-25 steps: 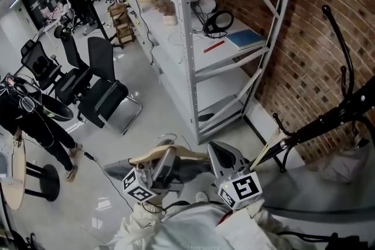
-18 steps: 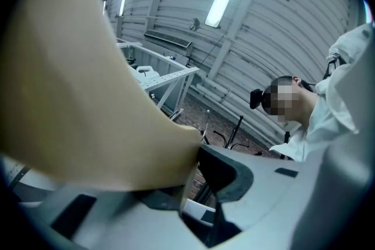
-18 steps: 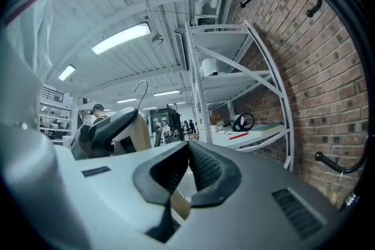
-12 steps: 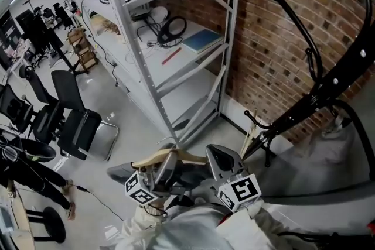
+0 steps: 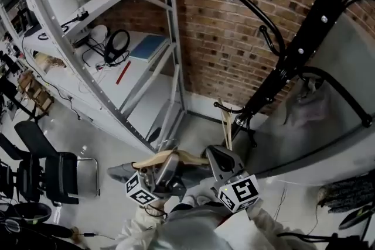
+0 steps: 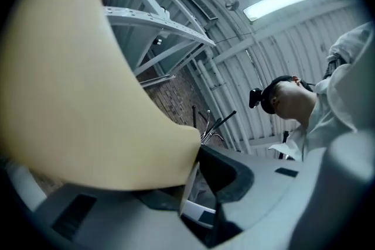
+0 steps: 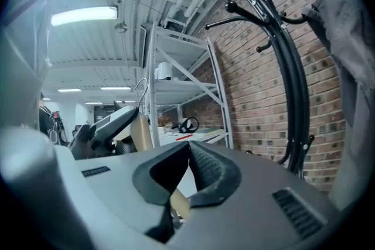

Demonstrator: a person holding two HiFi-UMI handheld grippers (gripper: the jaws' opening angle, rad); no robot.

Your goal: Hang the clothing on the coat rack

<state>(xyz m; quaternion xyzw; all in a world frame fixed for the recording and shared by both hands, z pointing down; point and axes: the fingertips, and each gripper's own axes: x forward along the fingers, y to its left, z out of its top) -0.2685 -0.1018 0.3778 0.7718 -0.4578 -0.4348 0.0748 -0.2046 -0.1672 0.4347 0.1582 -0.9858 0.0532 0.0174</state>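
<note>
Step in hand, as judged: carry to the rack, hanging not yet done.

- Wooden hanger (image 5: 161, 157) is held level, near, between both tongs.
- Left tongs (image 5: 169, 162) are pressed together on the hanger's broad arm, which fills the left gripper view (image 6: 76, 96).
- Right tongs (image 5: 214, 156) are pinching the hanger's other end; a pale sliver of it is seen between the pads (image 7: 179, 203).
- Whether a garment hangs from the hanger cannot be told.
- Black coat rack (image 5: 293, 61) stands far right against the brick wall (image 5: 234, 26), apart from the hanger. A grey garment (image 5: 307, 108) is draped on it.
- White shelving unit (image 5: 164, 38) stands far left.

Next move, judged: the hanger is to be raised and carried right, and its hook set over a free peg.
</note>
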